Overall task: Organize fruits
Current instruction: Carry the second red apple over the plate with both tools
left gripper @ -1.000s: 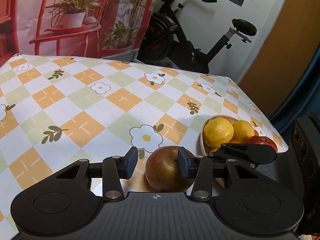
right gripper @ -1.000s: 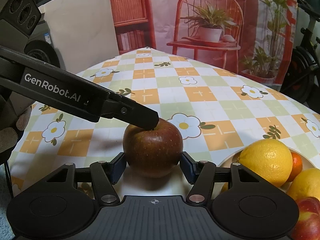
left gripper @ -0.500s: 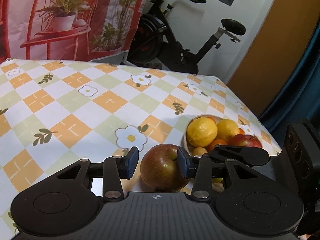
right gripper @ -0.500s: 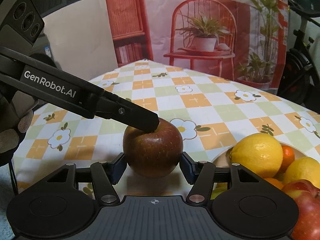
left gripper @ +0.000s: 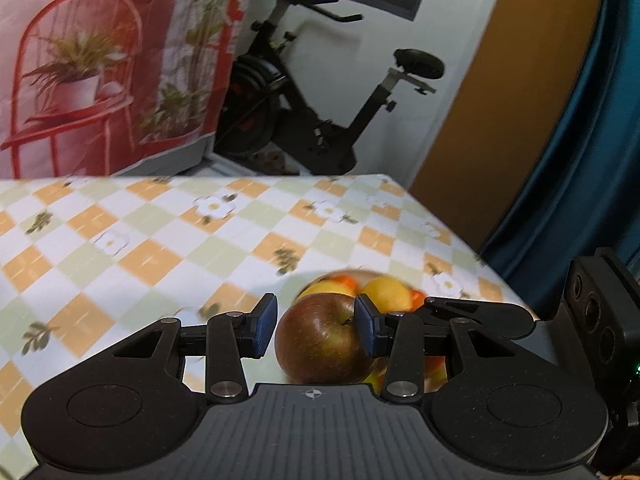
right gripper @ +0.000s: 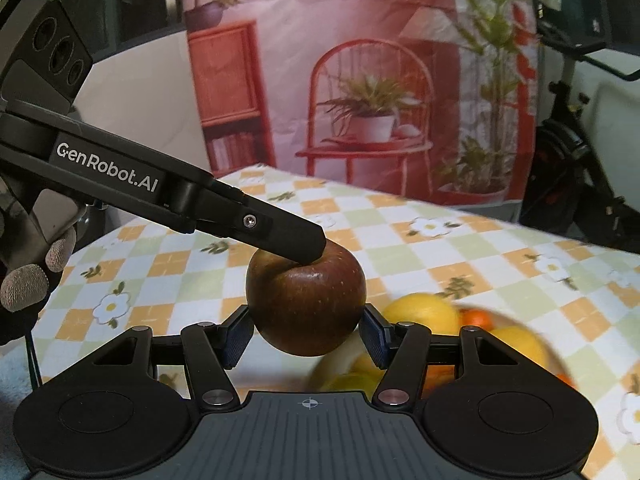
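Observation:
A dark red-brown apple (right gripper: 304,308) hangs above the checked tablecloth with my right gripper (right gripper: 306,336) shut on it, one blue pad pressed against each side. My left gripper (left gripper: 316,326) is open; its fingertips (right gripper: 304,244) rest on top of the apple beside the stem. In the left wrist view the apple (left gripper: 320,344) shows below the parted jaws, with a gap at the left pad. A white bowl (right gripper: 560,364) of lemons (right gripper: 424,312) and small oranges lies just behind and below the apple, blurred. The right gripper's finger (left gripper: 480,316) crosses over that bowl (left gripper: 352,270).
The flowered tablecloth (left gripper: 160,248) stretches to the left and back. The table's right edge (left gripper: 460,236) runs close to the bowl. An exercise bike (left gripper: 320,120) and a printed backdrop stand behind the table. A gloved hand (right gripper: 24,288) holds the left gripper.
Both grippers have risen and swung right with the apple, which has left the cloth. The bowl, earlier off to the right, now sits directly behind the apple.

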A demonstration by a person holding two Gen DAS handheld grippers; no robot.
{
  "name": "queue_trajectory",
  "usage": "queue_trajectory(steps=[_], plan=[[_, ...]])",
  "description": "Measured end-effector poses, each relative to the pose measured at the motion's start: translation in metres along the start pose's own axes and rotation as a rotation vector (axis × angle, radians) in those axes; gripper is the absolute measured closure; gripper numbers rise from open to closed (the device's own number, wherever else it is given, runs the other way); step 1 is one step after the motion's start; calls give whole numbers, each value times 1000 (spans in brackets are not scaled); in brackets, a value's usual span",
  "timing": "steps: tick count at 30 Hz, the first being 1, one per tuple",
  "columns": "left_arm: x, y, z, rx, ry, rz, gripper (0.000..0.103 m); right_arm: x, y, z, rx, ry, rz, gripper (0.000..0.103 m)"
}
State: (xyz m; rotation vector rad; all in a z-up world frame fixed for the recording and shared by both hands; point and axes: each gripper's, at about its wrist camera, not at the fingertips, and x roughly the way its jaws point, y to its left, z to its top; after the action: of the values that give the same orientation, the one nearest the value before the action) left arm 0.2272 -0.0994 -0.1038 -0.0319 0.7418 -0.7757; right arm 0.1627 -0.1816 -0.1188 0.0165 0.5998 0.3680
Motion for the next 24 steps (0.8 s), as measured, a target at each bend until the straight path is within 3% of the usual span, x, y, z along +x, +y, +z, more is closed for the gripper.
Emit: queue_trajectory(steps=[10,24], plan=[[35,-28,16,37,20,-47,58,-19,-47,6,23,8,-57,49],[42,-13,7,5,98,-52,59,3,-40,-7,-28,109,-39,49]])
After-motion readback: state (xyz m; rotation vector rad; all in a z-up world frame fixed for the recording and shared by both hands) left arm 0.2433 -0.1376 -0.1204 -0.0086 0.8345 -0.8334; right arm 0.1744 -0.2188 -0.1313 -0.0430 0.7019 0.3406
